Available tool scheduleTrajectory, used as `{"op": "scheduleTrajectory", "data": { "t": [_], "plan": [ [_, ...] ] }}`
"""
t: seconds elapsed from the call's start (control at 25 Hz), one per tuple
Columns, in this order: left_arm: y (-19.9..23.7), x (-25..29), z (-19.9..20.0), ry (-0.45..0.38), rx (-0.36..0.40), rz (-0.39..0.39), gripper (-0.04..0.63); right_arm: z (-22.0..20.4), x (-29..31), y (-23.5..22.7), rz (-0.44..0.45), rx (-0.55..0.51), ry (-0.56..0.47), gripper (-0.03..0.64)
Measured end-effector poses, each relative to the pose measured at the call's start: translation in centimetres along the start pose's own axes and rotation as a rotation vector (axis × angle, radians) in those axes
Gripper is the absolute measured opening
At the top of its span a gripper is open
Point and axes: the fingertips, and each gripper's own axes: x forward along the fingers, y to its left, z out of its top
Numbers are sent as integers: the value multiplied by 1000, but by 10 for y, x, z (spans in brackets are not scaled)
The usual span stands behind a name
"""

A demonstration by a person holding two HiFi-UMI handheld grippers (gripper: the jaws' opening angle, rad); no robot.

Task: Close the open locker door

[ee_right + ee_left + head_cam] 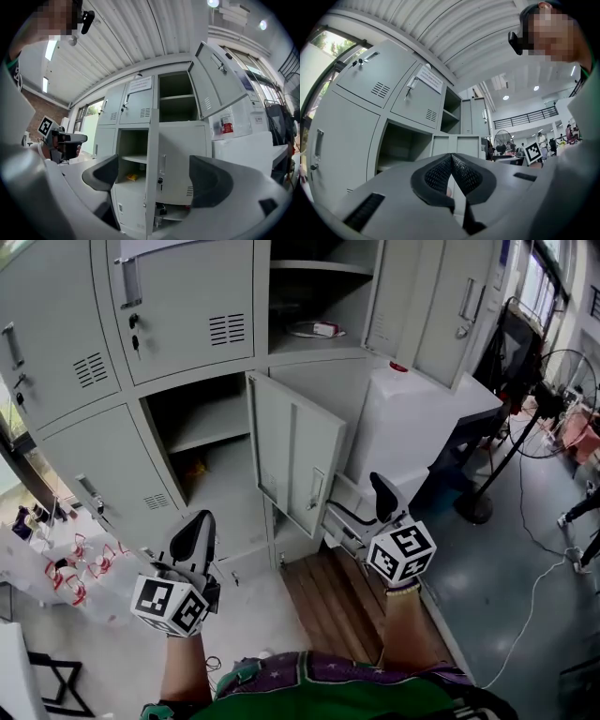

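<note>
The open locker door point(300, 460) swings out from the lower middle compartment point(206, 442) of the grey lockers, its handle and lock facing right. In the right gripper view the door point(176, 159) stands edge-on straight ahead, with a small yellow item point(132, 177) on the compartment floor. My right gripper point(361, 507) hangs just right of the door's outer face; its jaws point(154, 176) are wide open with nothing between them. My left gripper point(192, 535) sits lower left, below the compartment, its pads point(451, 171) pressed together on nothing.
An upper right locker is also open, its door point(473, 306) swung right. A white appliance point(412, 427) stands just right of the open door. A floor fan point(553, 390) and cable lie further right. Wooden boards point(328, 601) are underfoot; clutter point(56, 568) at left.
</note>
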Motion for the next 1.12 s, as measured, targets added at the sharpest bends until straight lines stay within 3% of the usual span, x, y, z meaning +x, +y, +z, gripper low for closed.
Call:
{"op": "scheduleTrajectory", "data": {
  "t": [0.4, 0.88, 1.12],
  "plan": [
    [10, 0, -3, 0, 3, 67, 20, -36, 37, -14, 48, 22, 59, 449],
    [14, 7, -9, 24, 13, 91, 20, -67, 65, -20, 96, 53, 88, 446],
    [17, 3, -8, 29, 22, 102, 20, -65, 65, -19, 109, 58, 50, 366]
  ]
}}
